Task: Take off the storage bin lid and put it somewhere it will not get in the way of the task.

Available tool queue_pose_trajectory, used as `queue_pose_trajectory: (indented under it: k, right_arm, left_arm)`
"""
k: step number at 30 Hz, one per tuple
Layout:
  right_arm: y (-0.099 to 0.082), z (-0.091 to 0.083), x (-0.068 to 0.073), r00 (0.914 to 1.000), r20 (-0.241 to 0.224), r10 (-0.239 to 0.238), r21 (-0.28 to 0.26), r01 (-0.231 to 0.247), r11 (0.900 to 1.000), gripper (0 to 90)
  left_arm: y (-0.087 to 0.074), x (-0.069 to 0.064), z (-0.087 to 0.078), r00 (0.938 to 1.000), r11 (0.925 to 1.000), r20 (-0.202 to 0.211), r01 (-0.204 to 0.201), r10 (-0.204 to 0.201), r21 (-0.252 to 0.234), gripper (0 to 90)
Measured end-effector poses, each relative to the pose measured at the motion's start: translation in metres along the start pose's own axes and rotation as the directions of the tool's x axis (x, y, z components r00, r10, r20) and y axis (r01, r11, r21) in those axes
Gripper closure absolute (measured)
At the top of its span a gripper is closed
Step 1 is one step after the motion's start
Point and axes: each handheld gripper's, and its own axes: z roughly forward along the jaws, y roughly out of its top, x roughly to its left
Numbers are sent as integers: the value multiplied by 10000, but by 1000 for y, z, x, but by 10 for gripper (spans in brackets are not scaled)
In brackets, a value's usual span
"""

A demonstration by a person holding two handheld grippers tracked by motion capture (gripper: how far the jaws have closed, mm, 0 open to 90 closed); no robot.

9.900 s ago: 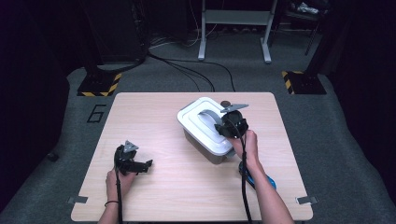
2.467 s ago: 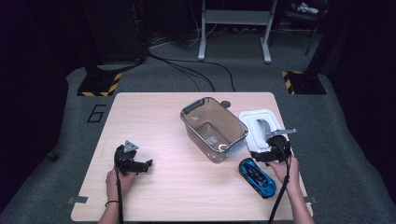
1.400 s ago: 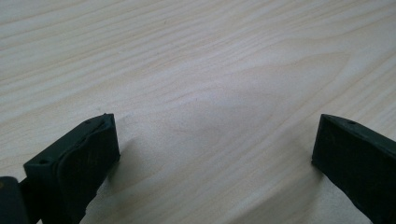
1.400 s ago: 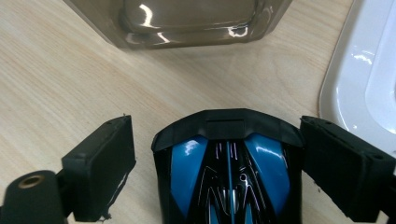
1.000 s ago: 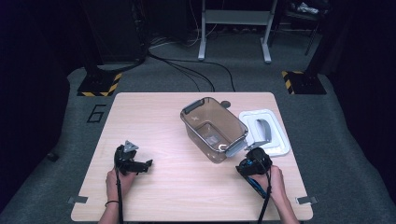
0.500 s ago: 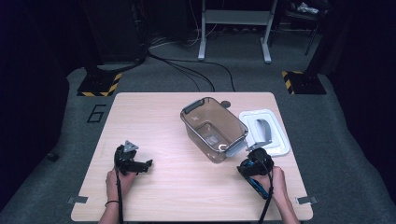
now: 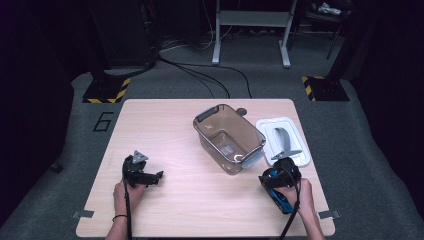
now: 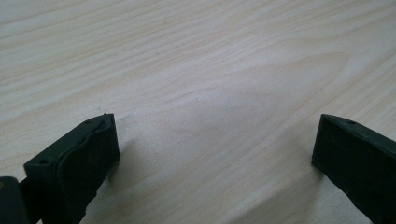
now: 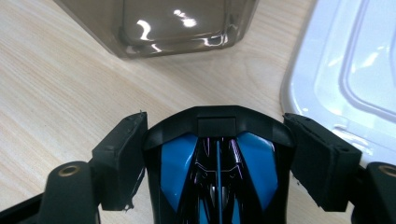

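Toy car [image 9: 217, 175], blue and black, is seen lying on the worktop [image 7: 200, 210] near its right front corner, nose toward the open bin [image 7: 229, 137]. It is straddled by the right claw [image 9: 215, 156]: in the right gripper view a pad stands against each flank, and the jaws appear clenched on the car or very nearly so, though whether real pressure is applied cannot be told for certain. In the high view the right claw [image 7: 276, 178] is seen just short of the bin's near corner, with the white lid [image 7: 283, 141] lying flat beside the bin toward the right edge.

The step in hand is judged to be the pick-up of the car, the bin being open and empty but for a small label at its bottom. For the next move a firm grip is called for, then a lift high enough for the bin's rim to be cleared, a short carry over the opening, and a release inside.

The left claw [image 8: 210, 154] is held released, jaws wide apart with nothing between them, low over bare wood near the left front of the worktop [image 8: 196, 60].
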Motion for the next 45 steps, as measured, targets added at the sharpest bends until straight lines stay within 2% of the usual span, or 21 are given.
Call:
queue_pose_trajectory:
  k: [9, 16, 19, 24, 27, 29, 33, 45]
  right_arm:
    - [1, -14, -2, 9996, 277, 90, -274, -83, 9996, 240]
    - [3, -35, -4, 9982, 476, 356, -713, -322, 9969, 240]
    - [5, -44, -5, 9971, 589, 487, -1045, -423, 9936, 240]
    - [7, -58, -9, 9968, 701, 385, -1390, -284, 9899, 240]
    - [9, -65, -9, 9954, 796, 541, -1667, -402, 9852, 240]
    - [10, -68, -10, 9932, 1054, 488, -1956, -274, 9803, 240]
    - [14, -72, -12, 9916, 1178, 536, -2217, -264, 9747, 240]
    - [26, -72, -17, 9863, 1529, 624, -2457, -232, 9691, 240]
  left_arm:
    - [0, 0, 0, 10000, 10000, -4, -9, 9, 1, 4]
    - [0, 0, 0, 10000, 10000, 0, -3, 3, 1, 4]
    - [0, 0, 0, 10000, 10000, 2, -8, 8, 9, 4]
    - [0, 0, 0, 10000, 10000, -1, -3, 3, 2, 4]
    - [0, 0, 0, 10000, 10000, -3, -9, 9, 5, 4]
    - [0, 0, 0, 10000, 10000, -2, -10, 10, 4, 4]
    - [0, 0, 0, 10000, 10000, -2, -11, 11, 5, 4]
    - [0, 0, 0, 10000, 10000, -2, -12, 12, 6, 4]
